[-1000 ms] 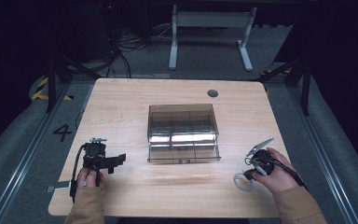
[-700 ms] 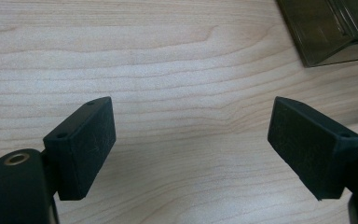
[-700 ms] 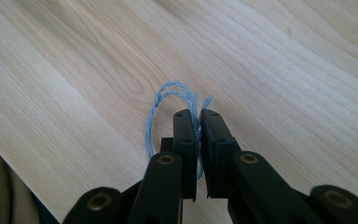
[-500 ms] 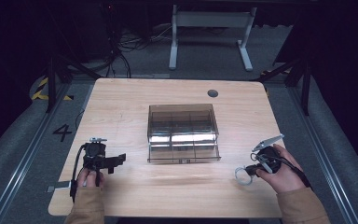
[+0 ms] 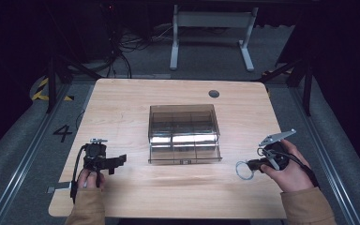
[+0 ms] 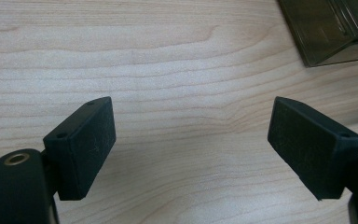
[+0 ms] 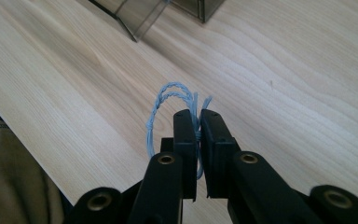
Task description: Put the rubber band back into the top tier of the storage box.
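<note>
1 pale blue twisted cord loop, pinched between fingers

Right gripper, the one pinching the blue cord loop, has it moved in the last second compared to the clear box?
Yes. In the high view the right gripper, shut on the blue cord loop, has drifted rightward, away from the clear box, which stayed put.

From the high view the loop of pale blue cord is too small to make out its twist, and the right gripper hides where the cord is pinched. In the right gripper view part of the cord disappears between the black pads. The smoked plastic organiser box is cut off at the left gripper view's top corner, and what lies in its compartments is perhaps too dim to tell.
</note>
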A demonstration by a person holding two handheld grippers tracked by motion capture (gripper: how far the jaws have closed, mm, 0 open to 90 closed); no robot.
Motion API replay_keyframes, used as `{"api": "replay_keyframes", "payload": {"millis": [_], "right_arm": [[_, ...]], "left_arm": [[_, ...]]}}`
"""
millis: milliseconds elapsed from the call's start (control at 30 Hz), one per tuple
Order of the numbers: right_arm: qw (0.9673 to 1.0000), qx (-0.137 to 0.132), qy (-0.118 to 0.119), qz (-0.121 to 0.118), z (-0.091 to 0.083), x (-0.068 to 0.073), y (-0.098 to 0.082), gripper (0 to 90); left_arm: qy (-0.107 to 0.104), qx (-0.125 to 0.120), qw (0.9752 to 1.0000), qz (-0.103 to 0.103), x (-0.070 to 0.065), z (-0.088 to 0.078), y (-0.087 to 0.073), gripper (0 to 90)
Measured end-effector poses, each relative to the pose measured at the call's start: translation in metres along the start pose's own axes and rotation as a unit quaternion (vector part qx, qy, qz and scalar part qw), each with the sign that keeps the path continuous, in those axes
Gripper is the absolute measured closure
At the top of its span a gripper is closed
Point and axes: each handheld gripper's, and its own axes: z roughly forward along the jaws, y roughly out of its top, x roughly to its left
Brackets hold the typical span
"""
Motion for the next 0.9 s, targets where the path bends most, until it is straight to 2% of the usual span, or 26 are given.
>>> {"api": "replay_keyframes", "payload": {"millis": [167, 533, 900], "right_arm": [[1.0, -0.008, -0.002, -0.004, -0.006, 0.003, 0.008, 86.3], [0.9994, -0.022, 0.01, -0.023, -0.022, 0.007, 0.033, 86.3], [0.9989, -0.032, 0.02, -0.027, -0.03, 0.008, 0.051, 86.3]], "left_arm": [[-0.001, 0.0, 1.0, -0.001, 0.0, 0.0, 0.0, 15.9], [0.0, -0.001, 1.0, 0.001, 0.0, 0.0, 0.0, 15.9], [-0.002, 0.0, 1.0, 0.0, 0.0, 0.0, 0.001, 15.9]]}}
